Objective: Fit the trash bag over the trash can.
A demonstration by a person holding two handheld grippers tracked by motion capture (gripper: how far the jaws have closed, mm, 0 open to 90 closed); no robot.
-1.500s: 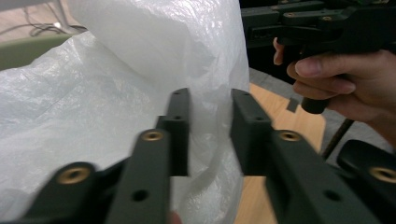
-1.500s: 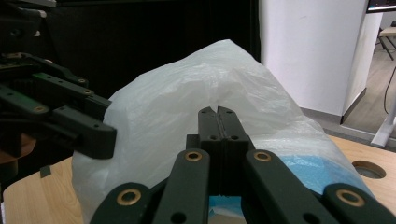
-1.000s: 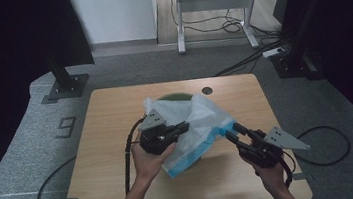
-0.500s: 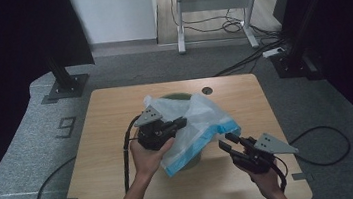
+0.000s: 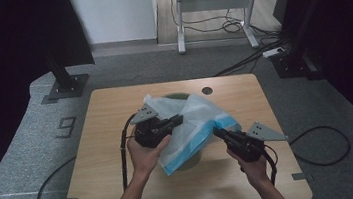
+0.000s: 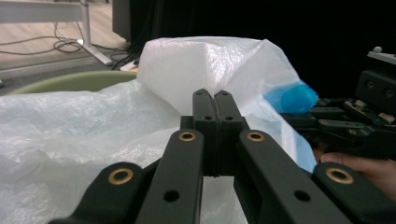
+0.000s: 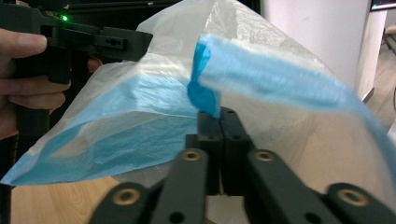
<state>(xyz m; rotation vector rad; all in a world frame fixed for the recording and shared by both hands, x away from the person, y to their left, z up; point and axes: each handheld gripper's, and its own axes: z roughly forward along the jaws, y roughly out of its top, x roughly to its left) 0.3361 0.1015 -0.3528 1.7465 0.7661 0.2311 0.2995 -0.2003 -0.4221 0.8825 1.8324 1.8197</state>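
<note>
holding one bag point(image 5: 193, 128) between my two tools, i keep it draped over one green bin point(image 5: 177, 97) in the middle of the counter point(image 5: 114, 187). my left tool point(image 5: 177, 121) has its jaws together, clamped on the white film at the bag's left side; in the left tool's own view the pinch sits at the foot of a raised fold. my right tool point(image 5: 217, 133) has just been closing and now its jaws are together too, clamped on the bag's blue edge band point(image 7: 205, 95) at the right corner. the bin is mostly hidden: from above i see a strip of rim behind the bag and a bit of its side below the hanging blue hem, and in the left tool's view a pale green arc of rim. what is inside the bin i cannot make out. the blue band blurs toward the right of my right tool's view. my forearms are cut off at the bottom of the high view.
</note>
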